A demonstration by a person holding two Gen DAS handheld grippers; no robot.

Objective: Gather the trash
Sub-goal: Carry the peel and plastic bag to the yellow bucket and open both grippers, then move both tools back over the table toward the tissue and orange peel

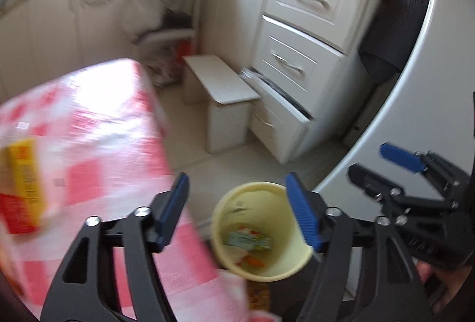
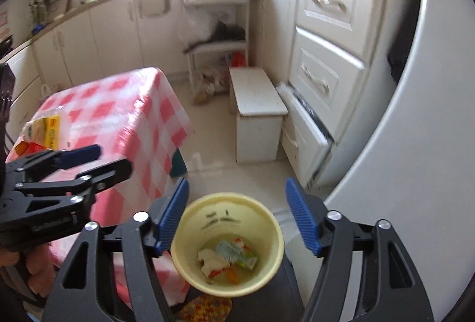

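A pale yellow bin (image 1: 262, 233) stands on the floor beside a table with a red-and-white checked cloth (image 1: 89, 144). It also shows in the right wrist view (image 2: 227, 244), holding wrappers and scraps of trash (image 2: 230, 259). My left gripper (image 1: 237, 212) is open and empty, above the bin's left rim. My right gripper (image 2: 237, 215) is open and empty, directly above the bin. A yellow and red packet (image 1: 22, 185) lies on the table; it also shows in the right wrist view (image 2: 41, 132). Each gripper shows in the other's view: the right one (image 1: 386, 164), the left one (image 2: 104, 157).
A small white stool (image 2: 256, 117) stands on the floor by white drawers (image 2: 323, 78), the lowest one pulled open. A white fridge side (image 2: 415, 114) curves along the right. A shelf unit (image 2: 216, 40) with bags stands behind the table.
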